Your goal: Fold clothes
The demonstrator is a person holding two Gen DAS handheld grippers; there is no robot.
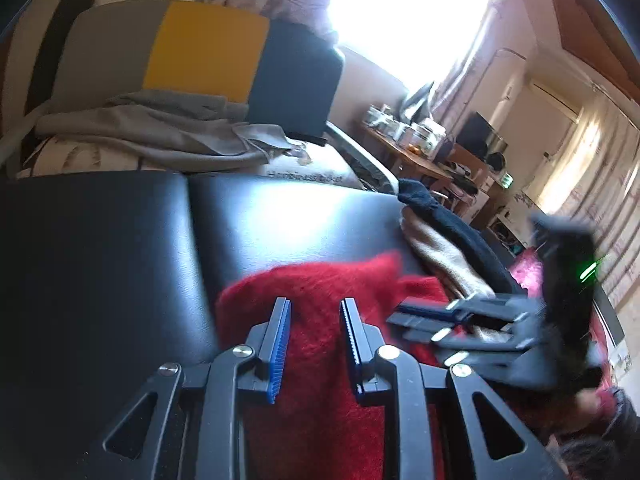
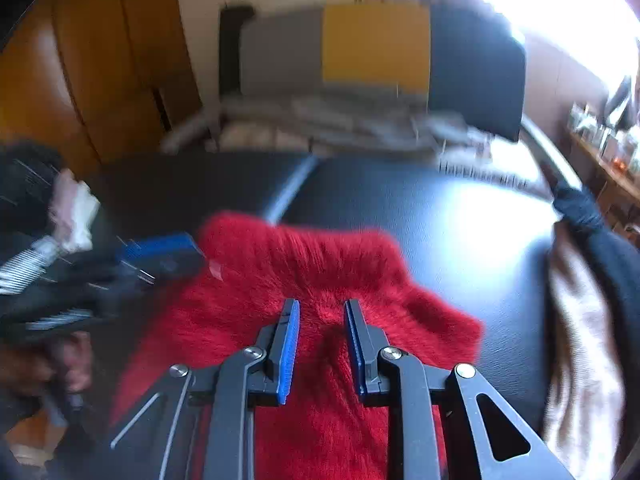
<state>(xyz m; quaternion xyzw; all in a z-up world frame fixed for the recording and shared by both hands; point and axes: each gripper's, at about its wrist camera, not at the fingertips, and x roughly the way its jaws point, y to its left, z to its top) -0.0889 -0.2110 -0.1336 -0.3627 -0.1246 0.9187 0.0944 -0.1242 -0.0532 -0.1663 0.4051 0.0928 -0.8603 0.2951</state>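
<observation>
Seemingly barely begun: in the left wrist view, the left gripper [image 1: 314, 320] stood open and empty over the red sweater [image 1: 320, 380], low centre. In the right wrist view, the right gripper [image 2: 322, 322] likewise gaped empty above that unfolded sweater on the black table [image 2: 440, 208].

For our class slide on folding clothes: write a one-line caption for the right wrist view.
Open right tongs poised over a fuzzy red sweater on a black padded surface.
</observation>
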